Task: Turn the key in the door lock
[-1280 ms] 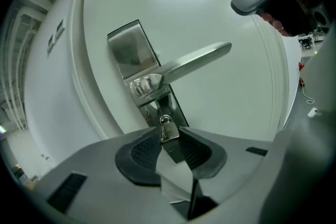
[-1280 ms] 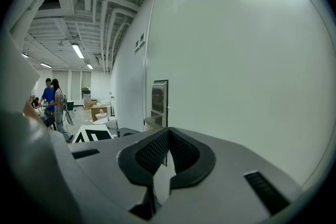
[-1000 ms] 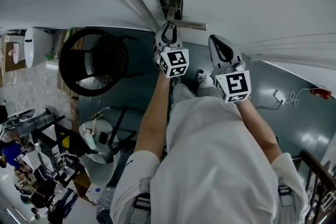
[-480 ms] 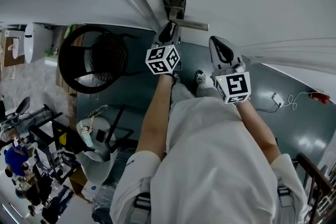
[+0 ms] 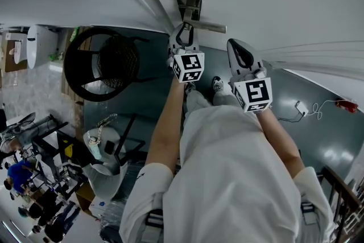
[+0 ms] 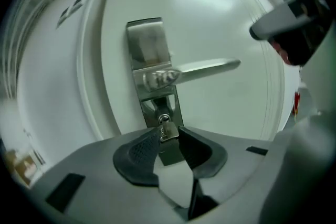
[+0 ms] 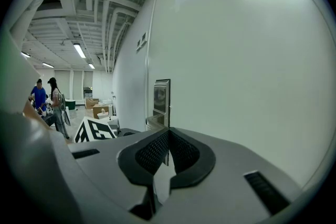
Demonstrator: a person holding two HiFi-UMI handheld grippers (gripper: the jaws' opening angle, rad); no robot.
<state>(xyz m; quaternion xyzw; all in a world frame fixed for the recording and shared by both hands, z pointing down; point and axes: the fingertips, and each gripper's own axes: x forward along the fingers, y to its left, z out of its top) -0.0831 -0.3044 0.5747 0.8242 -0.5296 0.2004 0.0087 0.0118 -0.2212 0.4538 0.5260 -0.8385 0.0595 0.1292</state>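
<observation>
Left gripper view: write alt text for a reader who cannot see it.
The left tool pinches a small silver key between its dark textured pads, the key seated in the lock of a brushed-metal plate on a white door. A silver lever handle points right above the key.

head: steeply down | gripper views: near door (image 6: 220, 18), sharing lock plate (image 6: 149, 50)

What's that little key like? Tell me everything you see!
The key is small and silvery, like metal, with a flat head. It sticks out of the lower part of the shiny metal lock plate, just below the lever handle. The tongs of the left gripper pinch its head from both sides.
</observation>
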